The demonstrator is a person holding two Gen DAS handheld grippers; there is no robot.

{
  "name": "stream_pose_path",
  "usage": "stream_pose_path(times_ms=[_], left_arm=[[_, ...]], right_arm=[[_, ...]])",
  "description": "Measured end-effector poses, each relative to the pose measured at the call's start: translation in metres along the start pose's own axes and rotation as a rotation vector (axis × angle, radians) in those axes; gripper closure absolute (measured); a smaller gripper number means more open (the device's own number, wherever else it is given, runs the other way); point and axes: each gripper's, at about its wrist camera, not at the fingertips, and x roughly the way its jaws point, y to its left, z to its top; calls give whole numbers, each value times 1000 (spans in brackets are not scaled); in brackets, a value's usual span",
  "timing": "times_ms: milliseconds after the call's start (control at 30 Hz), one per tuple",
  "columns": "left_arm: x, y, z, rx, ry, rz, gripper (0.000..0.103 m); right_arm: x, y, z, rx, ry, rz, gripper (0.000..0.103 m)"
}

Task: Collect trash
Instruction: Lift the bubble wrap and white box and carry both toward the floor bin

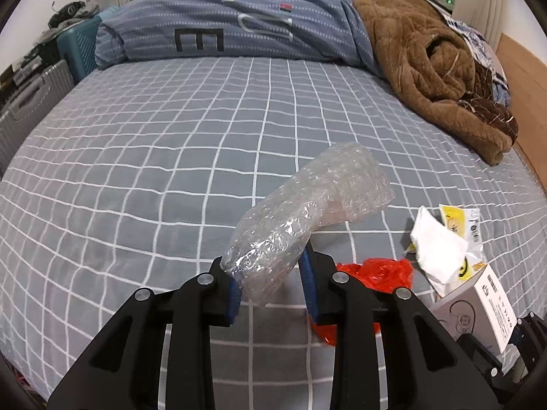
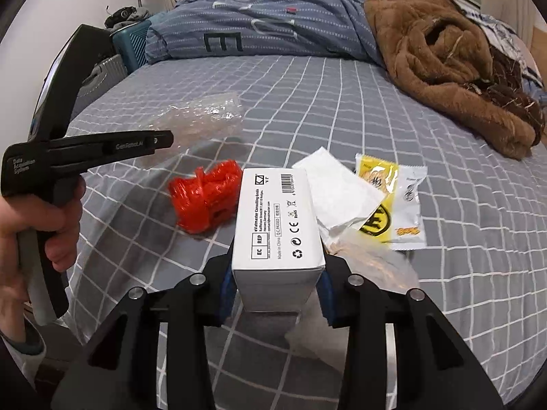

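Note:
My left gripper (image 1: 266,266) is shut on a crumpled piece of clear bubble wrap (image 1: 314,198), which sticks up and to the right above the bed. My right gripper (image 2: 277,273) is shut on a white cardboard box (image 2: 277,218) with printed labels, its blue pads against the box's two sides. On the sheet lie a crumpled red plastic bag (image 2: 205,201), a white paper (image 2: 338,191), a yellow and white snack wrapper (image 2: 393,198) and a clear film (image 2: 372,263). The right wrist view shows the left gripper (image 2: 167,138) from the side, with the bubble wrap (image 2: 205,116) in it and a hand (image 2: 34,232) on its handle.
The grey checked bed sheet (image 1: 154,157) fills both views. A blue quilt (image 1: 222,24) lies at the far end and a brown fleece blanket (image 1: 430,68) at the far right. A grey suitcase (image 1: 27,109) and a teal crate (image 1: 80,48) stand beside the bed's left edge.

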Motion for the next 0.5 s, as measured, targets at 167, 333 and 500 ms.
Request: stream_pose_path(times_ms=[167,333,500], left_arm=[[-25,0,-6,0,-24,3,75],[-38,3,-20,-13,-30,14,75],[-53,4,-36,-19,-35,8,75]], right_arm=[[-18,1,2,11,-25,-4,66],[-31,2,3,24,-47,-1,66],[-43,7,2,25,-69,3,66]])
